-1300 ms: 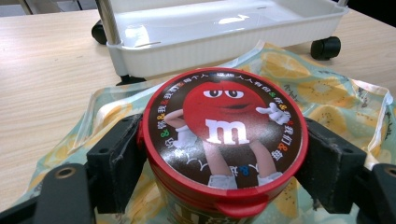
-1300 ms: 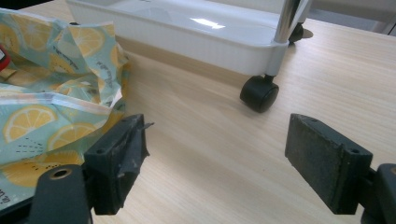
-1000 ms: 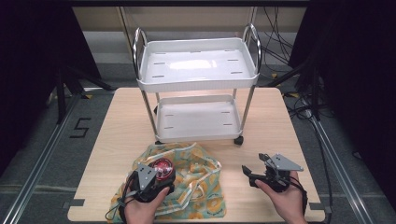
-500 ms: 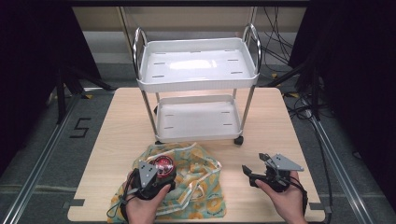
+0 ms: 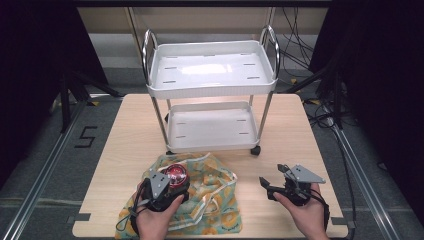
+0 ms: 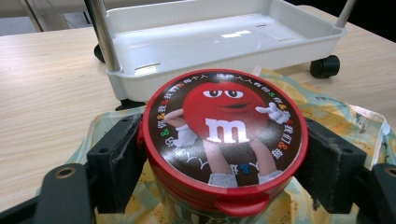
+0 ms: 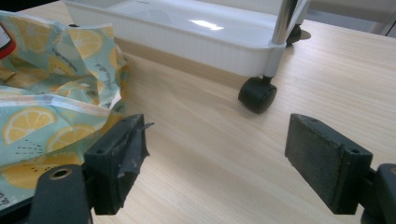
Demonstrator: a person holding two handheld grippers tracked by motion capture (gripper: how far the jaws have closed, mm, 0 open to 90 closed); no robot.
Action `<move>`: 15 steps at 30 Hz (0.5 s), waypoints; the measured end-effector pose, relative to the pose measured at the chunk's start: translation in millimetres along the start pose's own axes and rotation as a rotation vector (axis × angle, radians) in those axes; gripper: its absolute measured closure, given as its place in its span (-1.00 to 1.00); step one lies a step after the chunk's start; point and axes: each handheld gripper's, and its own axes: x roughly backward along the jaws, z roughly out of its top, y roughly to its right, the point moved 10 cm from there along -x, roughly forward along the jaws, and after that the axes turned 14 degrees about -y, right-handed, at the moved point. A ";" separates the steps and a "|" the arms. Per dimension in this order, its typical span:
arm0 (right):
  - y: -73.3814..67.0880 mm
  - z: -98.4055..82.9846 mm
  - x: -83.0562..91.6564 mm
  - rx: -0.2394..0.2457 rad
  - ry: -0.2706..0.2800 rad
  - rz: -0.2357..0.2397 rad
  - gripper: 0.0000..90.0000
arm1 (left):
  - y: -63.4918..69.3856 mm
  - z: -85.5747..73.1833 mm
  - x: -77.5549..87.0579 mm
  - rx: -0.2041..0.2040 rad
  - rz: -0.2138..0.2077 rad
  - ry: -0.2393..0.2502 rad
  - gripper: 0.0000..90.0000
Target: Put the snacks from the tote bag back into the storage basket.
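Note:
A round can with a red lid showing a red candy character (image 6: pixel 224 123) stands upright on a lemon-print bag (image 6: pixel 341 121). My left gripper (image 6: pixel 224 168) is shut on the can, one black pad pressed on each side just under the lid. From above, the can (image 5: pixel 175 173) and left gripper (image 5: pixel 170 186) sit on the bag (image 5: pixel 210 205) near the table's front. My right gripper (image 5: pixel 273 181) is held open to the right of the bag, above bare wood. In its own view the right gripper (image 7: pixel 222 158) has nothing between its pads.
A white two-tier wheeled cart (image 5: pixel 212 75) stands on the middle of the wooden table (image 5: pixel 130 145), its lower tray (image 6: pixel 210 42) just beyond the can. One black caster (image 7: pixel 257 93) is ahead of the right gripper. The bag's edge (image 7: pixel 56 88) lies to that gripper's left.

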 end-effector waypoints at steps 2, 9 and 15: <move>-0.2 -0.1 -0.1 0.002 0.000 0.000 -0.52 | -0.2 0.1 -0.5 -0.005 0.001 -0.004 -0.50; -2.2 -0.3 -0.5 -0.005 -0.001 0.009 -0.52 | 1.2 4.5 -0.2 0.004 -0.002 0.008 -0.50; -0.4 -1.2 0.9 0.007 -0.009 -0.001 -0.52 | -0.6 7.5 -0.1 0.010 0.004 0.012 -0.50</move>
